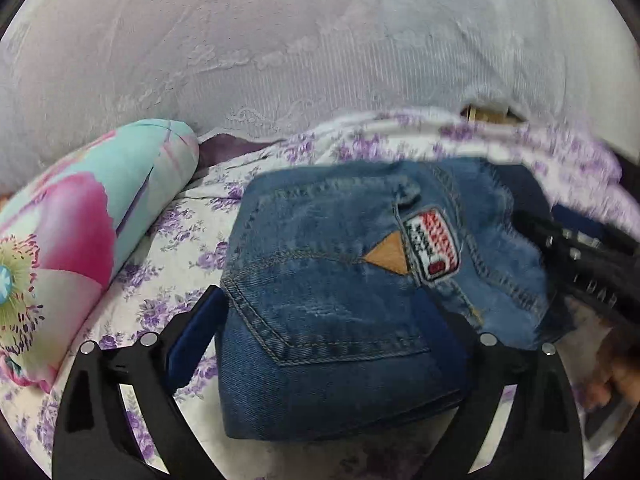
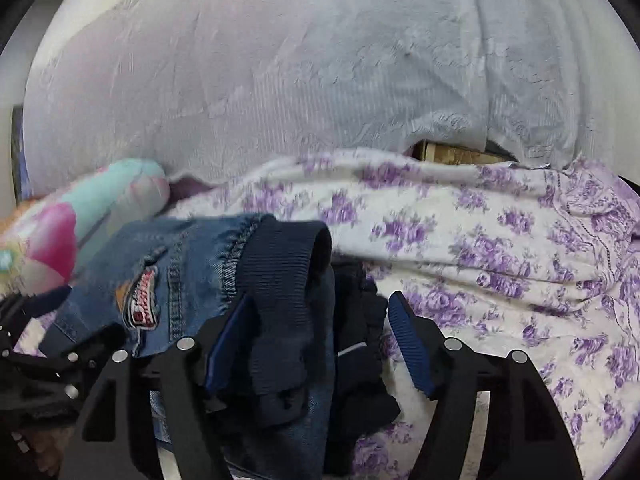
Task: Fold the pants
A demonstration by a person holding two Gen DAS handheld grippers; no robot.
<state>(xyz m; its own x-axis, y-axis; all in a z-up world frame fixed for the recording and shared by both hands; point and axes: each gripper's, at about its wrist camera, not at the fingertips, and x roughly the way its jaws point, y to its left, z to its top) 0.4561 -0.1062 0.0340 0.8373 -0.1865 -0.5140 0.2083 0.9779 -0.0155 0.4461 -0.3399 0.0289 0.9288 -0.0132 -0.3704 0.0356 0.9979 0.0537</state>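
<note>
The blue denim pants (image 1: 328, 280) lie folded into a thick bundle on the flowered bedsheet (image 1: 180, 232), back pocket and red-and-white patch (image 1: 434, 248) facing up. My left gripper (image 1: 326, 304) straddles the bundle with its jaws wide; the blue left pad (image 1: 192, 340) stands beside the denim edge and the right finger is mostly hidden behind the fabric. In the right wrist view the pants (image 2: 168, 264) end in a navy ribbed band (image 2: 280, 280). That band and darker cloth sit between the jaws of my right gripper (image 2: 320, 300), whose right pad (image 2: 412, 348) stands clear of the cloth.
A turquoise and pink flowered pillow (image 1: 80, 240) lies left of the pants. White lace fabric (image 1: 280, 60) hangs behind the bed, with a bit of wood (image 2: 452, 154) showing under it. Flowered sheet (image 2: 500, 260) spreads to the right. A person's hand (image 1: 612, 380) shows at the right edge.
</note>
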